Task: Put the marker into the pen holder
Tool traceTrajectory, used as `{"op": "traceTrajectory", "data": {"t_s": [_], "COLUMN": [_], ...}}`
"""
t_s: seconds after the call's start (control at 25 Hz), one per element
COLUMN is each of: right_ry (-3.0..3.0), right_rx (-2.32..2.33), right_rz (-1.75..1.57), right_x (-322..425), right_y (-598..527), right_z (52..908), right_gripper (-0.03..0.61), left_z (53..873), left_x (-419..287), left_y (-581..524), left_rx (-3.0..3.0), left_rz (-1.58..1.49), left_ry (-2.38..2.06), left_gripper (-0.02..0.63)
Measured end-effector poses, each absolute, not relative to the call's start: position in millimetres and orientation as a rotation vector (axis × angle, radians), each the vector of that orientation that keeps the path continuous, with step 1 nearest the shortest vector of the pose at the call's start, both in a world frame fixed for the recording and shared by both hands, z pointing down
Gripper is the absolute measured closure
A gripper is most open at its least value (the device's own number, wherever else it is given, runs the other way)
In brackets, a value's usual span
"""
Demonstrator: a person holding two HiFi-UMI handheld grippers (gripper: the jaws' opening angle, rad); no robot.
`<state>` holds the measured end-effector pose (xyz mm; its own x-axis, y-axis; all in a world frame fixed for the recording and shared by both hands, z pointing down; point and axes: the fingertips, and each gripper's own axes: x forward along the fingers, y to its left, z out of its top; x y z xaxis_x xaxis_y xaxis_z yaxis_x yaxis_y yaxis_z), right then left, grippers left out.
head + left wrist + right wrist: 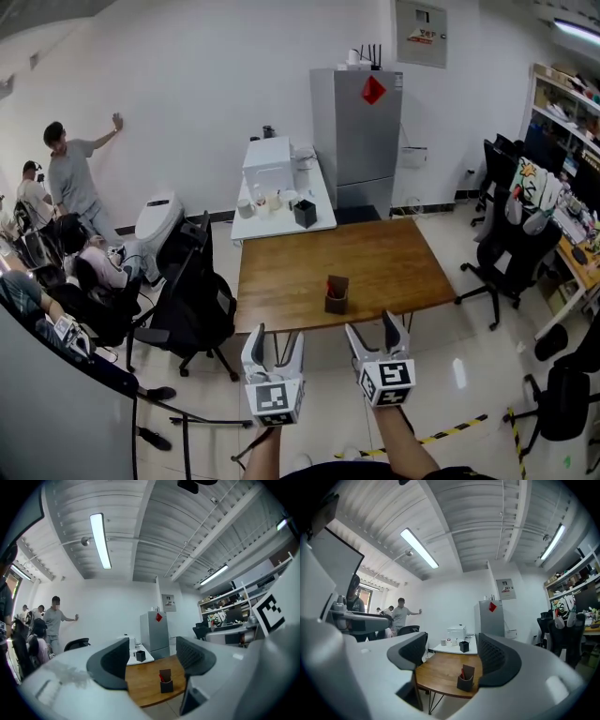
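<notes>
Head view: the wooden desk [375, 253] fills the middle. The dark pen holder [337, 295] stands upright on it near the 6 o'clock edge, with bare wood all round. The marker is too small to make out here. Both tools are off the desk, over the floor. The left tool [277, 339] is at about 7 o'clock from the pen holder and the right tool [373, 330] at about 5 o'clock. Each has its jaws spread and nothing between them. At 12 o'clock beyond the desk are a white desk [323, 217] and a grey fridge [356, 141]. A black office chair [197, 300] stands at 9 o'clock.

Left gripper view: the left tool [152, 653] points level across the room with its jaws wide apart and gripping nothing. Seen through the gap, the pen holder [166, 682] stands well away on the desk [140, 686]. A slim red marker [161, 677] shows inside the holder, tilted. The fridge [154, 630] is at 12 o'clock from the holder.

Right gripper view: the right tool [452, 651] also has its jaws spread wide and empty. The pen holder [465, 681] appears low in the gap, close to the right jaw in the picture but far off on the desk [438, 672]. The red marker [462, 673] leans inside it. A person [400, 613] stands by the wall at 10 o'clock.
</notes>
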<state>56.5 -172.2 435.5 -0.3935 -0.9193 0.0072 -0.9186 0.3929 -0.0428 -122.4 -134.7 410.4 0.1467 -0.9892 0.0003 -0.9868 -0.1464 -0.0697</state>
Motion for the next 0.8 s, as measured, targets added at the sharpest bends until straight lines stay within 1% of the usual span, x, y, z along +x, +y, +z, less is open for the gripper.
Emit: {"op": "traceTrajectory", "data": {"t_s": [0.32, 0.48, 0.56, 0.8], "right_ry": [2.636, 2.625, 2.628, 2.613], "right_rx": [-1.725, -1.764, -1.778, -1.827], "right_rz": [-0.019, -0.041, -0.045, -0.033], "right_x": [19.3, 18.5, 19.2, 33.3], "right_y": [-153.1, -149.2, -145.7, -136.6], "right_z": [431.9, 435.4, 438.3, 438.4], "right_gripper": [0.233, 0.238, 0.239, 0.244], "left_z": [416.9, 418.7, 421.8, 426.0], "left_x": [-159.2, -162.3, -163.1, -148.6], "left_y": [-117.1, -114.1, -113.4, -110.6], "left_rx": [-2.364, -2.382, -2.393, -2.438], "left_rz": [-0.062, -0.048, -0.039, -0.032], "left_ry": [2.048, 2.022, 2.023, 1.99], "left_gripper": [0.301, 0.304, 0.316, 0.316]}}
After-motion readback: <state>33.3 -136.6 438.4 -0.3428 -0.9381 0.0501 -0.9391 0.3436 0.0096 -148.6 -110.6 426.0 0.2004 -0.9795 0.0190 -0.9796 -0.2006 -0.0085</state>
